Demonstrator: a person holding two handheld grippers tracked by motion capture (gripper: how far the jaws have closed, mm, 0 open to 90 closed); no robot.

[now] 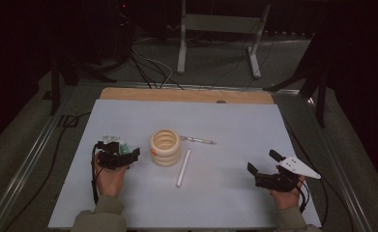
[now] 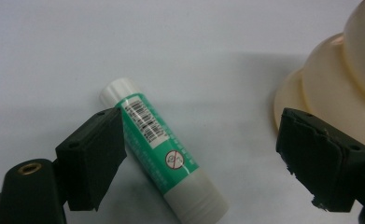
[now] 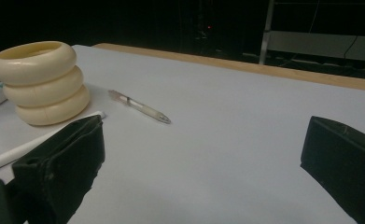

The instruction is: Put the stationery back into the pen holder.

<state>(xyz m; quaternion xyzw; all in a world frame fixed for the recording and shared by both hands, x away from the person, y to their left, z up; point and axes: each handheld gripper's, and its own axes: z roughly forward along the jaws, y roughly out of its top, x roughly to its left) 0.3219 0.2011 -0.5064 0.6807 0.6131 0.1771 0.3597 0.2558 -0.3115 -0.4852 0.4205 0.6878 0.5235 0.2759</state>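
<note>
Lying flat on the white table [image 2: 54, 46], a green glue stick [image 2: 164, 154] with white cap, barcode label; between the spread, non-touching jaws of the left gripper [image 2: 201, 154], beside cream stacked rings [image 2: 339, 74]; right gripper [image 3: 201, 168] open, apart.

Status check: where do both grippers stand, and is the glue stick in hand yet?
Left gripper open over glue stick, pads not pressing. Right gripper open, nothing between jaws. Cream ringed holder close beside left gripper's far jaw.

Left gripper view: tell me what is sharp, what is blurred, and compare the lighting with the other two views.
Left gripper view: evenly lit, glue stick label sharp, cream holder soft. High view: dim, dark surroundings. Right gripper view: dim, pen fairly clear, near jaws blurred.
</note>
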